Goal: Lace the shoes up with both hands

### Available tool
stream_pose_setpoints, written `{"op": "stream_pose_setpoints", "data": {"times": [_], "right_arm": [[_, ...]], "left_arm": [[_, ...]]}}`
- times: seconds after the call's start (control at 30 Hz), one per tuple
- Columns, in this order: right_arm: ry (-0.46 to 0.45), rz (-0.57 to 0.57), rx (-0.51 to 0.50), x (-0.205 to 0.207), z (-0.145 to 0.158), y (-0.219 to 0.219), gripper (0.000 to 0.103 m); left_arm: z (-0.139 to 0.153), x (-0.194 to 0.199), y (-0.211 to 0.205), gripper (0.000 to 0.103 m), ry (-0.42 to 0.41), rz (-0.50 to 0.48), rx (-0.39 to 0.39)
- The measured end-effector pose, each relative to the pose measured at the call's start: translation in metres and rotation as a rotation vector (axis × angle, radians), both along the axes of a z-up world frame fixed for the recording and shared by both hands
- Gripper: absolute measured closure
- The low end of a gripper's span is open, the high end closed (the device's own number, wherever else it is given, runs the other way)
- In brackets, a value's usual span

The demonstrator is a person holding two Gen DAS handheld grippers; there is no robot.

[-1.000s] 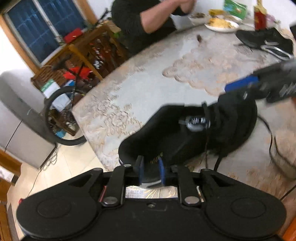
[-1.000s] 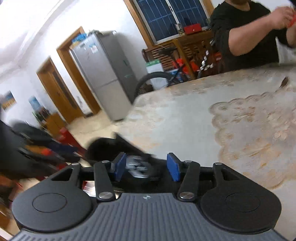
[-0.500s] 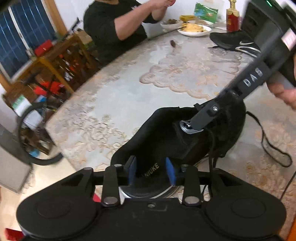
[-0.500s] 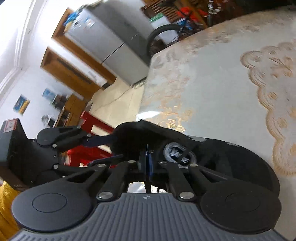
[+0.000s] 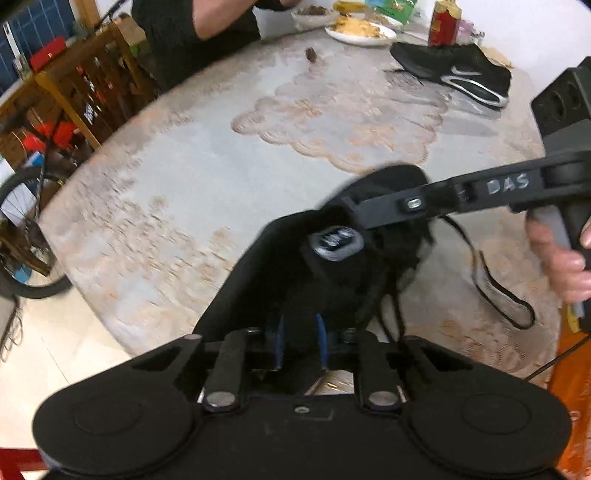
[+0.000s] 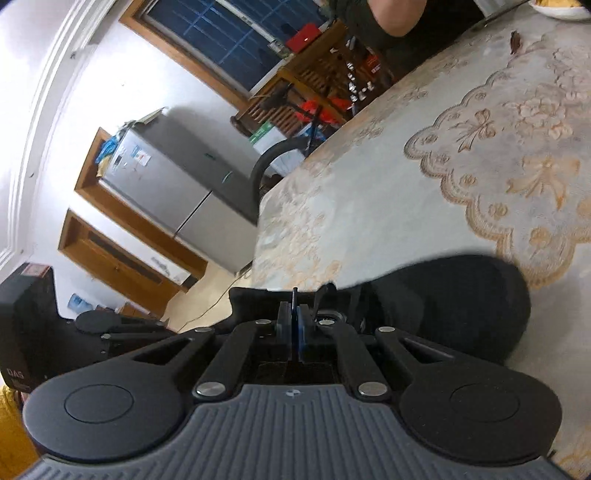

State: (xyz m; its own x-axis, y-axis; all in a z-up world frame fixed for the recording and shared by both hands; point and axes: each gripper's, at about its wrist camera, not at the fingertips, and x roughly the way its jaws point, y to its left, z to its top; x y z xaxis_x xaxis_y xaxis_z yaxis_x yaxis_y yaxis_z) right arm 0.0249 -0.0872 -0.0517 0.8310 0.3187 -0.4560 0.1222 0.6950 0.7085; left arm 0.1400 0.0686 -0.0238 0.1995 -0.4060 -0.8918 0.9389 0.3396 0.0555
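Two grippers work one black sneaker (image 5: 280, 280) at frame centre on a floral tablecloth (image 5: 177, 177). Bottom centre: left gripper (image 5: 300, 345), blue pads closing around the shoe's heel collar. Centre right: right gripper (image 5: 364, 218), jaws pressed together at the tongue beside an oval logo patch (image 5: 335, 242); what they pinch cannot be told. Right: loose black lace (image 5: 498, 291) on the cloth. Upper right: second sneaker (image 5: 458, 70). Top edge: plate of food (image 5: 360, 29), seated person (image 5: 195, 37).
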Motion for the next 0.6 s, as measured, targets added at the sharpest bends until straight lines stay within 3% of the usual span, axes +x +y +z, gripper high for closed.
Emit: {"op": "stream_pose_setpoints", "data": {"times": [0.1,0.23,0.5,0.6], "right_arm": [[-0.022,0.049,-0.079,-0.011,0.001,0.002,0.100],[-0.057,0.139,-0.210,-0.008,0.002,0.008,0.100],[-0.040,0.410,-0.291,0.026,0.008,-0.008,0.100],[-0.046,0.442,-0.286,0.030,0.004,-0.011,0.100]], "left_arm": [[-0.003,-0.019,-0.001,0.085,0.017,0.018,-0.008],[0.000,-0.036,0.002,0.063,-0.028,0.109,-0.024],[0.004,-0.056,0.009,0.062,-0.089,0.314,-0.045],[0.001,-0.056,0.011,0.061,-0.086,0.383,-0.053]]}}
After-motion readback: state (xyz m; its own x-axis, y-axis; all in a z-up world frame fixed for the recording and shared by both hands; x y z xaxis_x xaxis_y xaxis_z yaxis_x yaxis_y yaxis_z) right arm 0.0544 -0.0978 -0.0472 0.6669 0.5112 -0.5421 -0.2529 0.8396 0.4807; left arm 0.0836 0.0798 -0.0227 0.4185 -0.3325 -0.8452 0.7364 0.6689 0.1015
